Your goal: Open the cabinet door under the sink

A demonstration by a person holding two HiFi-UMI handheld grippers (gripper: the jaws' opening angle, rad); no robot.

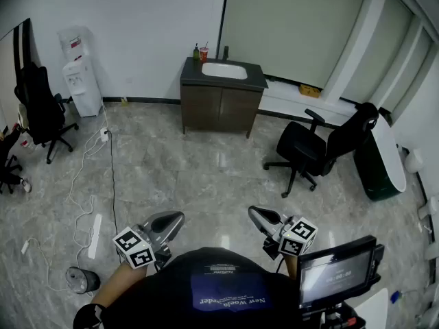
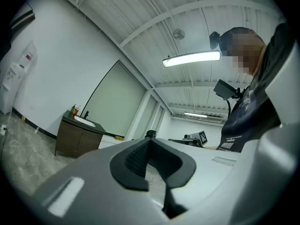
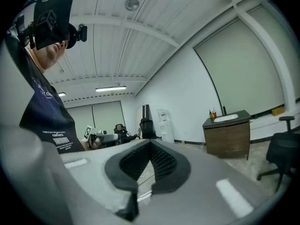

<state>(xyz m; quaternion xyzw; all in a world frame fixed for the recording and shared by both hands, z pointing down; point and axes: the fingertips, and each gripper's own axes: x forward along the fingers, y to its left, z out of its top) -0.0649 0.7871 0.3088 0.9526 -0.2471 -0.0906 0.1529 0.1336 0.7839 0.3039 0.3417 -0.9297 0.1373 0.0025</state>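
Far beyond left tool [image 1: 176, 218] and right tool [image 1: 254, 213], cabinet door [image 1: 204, 108].

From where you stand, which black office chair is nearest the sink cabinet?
The chair just right of the sink cabinet; the other chairs stand far left, near the water dispenser.

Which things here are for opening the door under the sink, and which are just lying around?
For the job:
- sink cabinet, its doors closed
- left gripper and right gripper, both shut and empty

Just lying about:
- water dispenser
- black office chair
- floor cable
- bottle and cup
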